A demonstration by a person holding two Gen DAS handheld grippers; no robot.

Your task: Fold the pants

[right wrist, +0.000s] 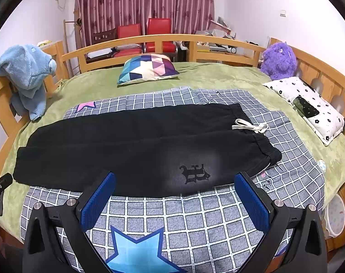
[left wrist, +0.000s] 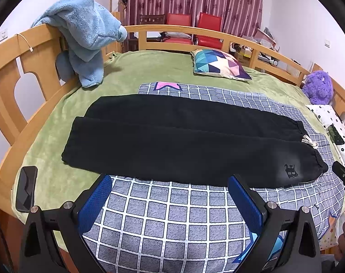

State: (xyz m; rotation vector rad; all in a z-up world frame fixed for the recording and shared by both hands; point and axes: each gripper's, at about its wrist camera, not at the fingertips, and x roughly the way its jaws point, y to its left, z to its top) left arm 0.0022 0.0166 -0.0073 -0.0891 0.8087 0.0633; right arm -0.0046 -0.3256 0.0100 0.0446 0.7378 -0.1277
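Black pants [left wrist: 183, 141] [right wrist: 136, 145] lie flat across a grey checked blanket [left wrist: 172, 223] [right wrist: 195, 218], legs side by side, cuffs to the left, waistband to the right. A white drawstring [right wrist: 252, 126] [left wrist: 309, 142] is tied at the waist, and a dark emblem [right wrist: 194, 173] [left wrist: 290, 171] marks the near hip. My left gripper [left wrist: 170, 183] hovers open in front of the near leg's edge, holding nothing. Over by the hip my right gripper [right wrist: 174, 182] is open too, its blue pads [right wrist: 97, 201] apart and short of the fabric.
The bed has a green cover [left wrist: 58, 177] and wooden rails [left wrist: 10, 68]. A phone [left wrist: 26, 188] lies at the left edge. A blue plush robe [left wrist: 88, 36] hangs on the rail. A patterned cushion [right wrist: 147, 68], purple plush toy [right wrist: 278, 60] and floral pillow [right wrist: 309, 107] sit beyond.
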